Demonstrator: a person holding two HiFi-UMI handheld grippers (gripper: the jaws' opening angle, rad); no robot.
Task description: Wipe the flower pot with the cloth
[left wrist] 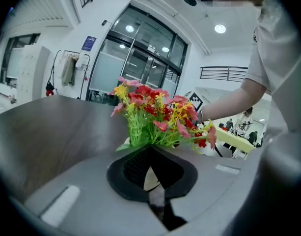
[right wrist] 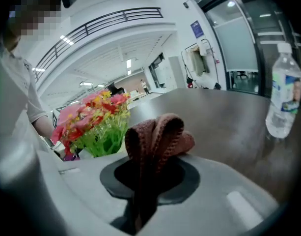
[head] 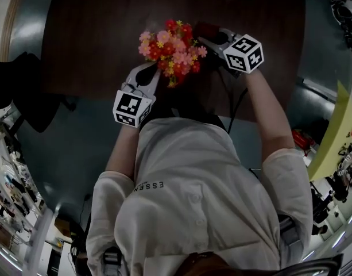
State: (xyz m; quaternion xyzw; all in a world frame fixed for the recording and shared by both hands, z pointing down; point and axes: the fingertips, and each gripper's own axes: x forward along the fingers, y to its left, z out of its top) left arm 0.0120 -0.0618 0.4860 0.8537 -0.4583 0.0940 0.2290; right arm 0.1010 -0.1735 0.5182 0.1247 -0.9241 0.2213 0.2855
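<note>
A: So, what had the claws got hold of?

B: The left gripper was closed almost to a line. A pale sliver sat pinched between its pads, which I took for the rim of the flower pot. The right gripper was clamped on the cloth, a reddish-brown fold standing up out of its jaws.

A: And where was the pot?

B: It stood on the dark table between the two grippers, under the red, pink and yellow flowers.

A: How far along was the wiping?

B: By my reading it was only set up, with the pot steadied and the cloth in hand beside the flowers. No view showed the cloth touching the pot, so the wiping itself looked still to do.

A: What couldn't you make out?

B: The pot's body, mostly. From the head view the flowers covered it, and each gripper view showed little below the foliage. Whether any side was already clean I couldn't tell. A water bottle stood well apart at the far edge.
</note>
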